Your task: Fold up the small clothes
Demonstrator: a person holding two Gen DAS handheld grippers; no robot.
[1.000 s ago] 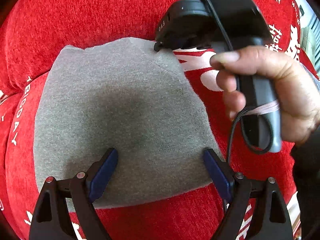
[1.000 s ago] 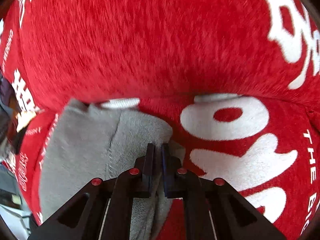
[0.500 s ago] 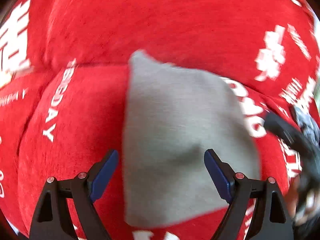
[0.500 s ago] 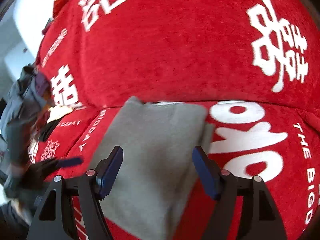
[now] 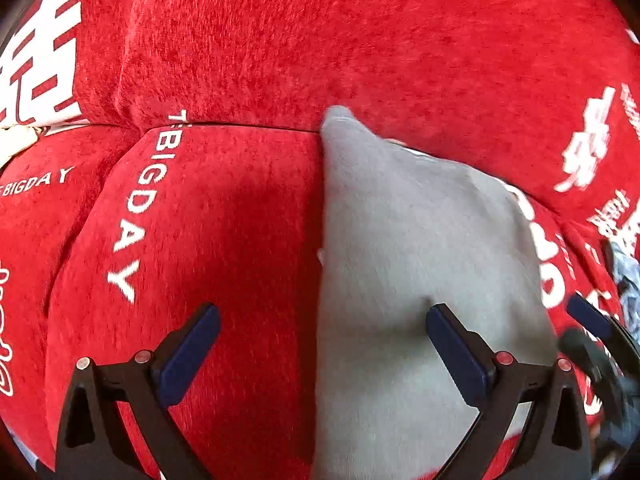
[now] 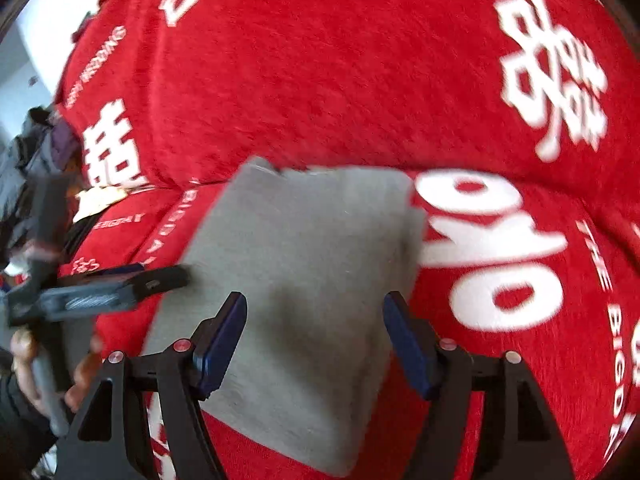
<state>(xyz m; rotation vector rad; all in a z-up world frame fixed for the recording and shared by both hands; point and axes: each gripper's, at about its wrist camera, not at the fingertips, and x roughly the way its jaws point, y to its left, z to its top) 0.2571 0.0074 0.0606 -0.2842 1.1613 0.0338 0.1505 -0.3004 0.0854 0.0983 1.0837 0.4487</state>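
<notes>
Left wrist view showed the left gripper with its jaws opening, nothing pinched between them, above the red sofa seat; the folded grey garment lay flat under its right finger. Right wrist view showed the right gripper spread wide, empty, over that garment.

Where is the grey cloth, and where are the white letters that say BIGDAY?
Grey folded cloth (image 6: 296, 280): right wrist view, middle of its top layer.
White BIGDAY lettering (image 5: 138, 216): left wrist view, on the letter D, printed on the red cover.
</notes>
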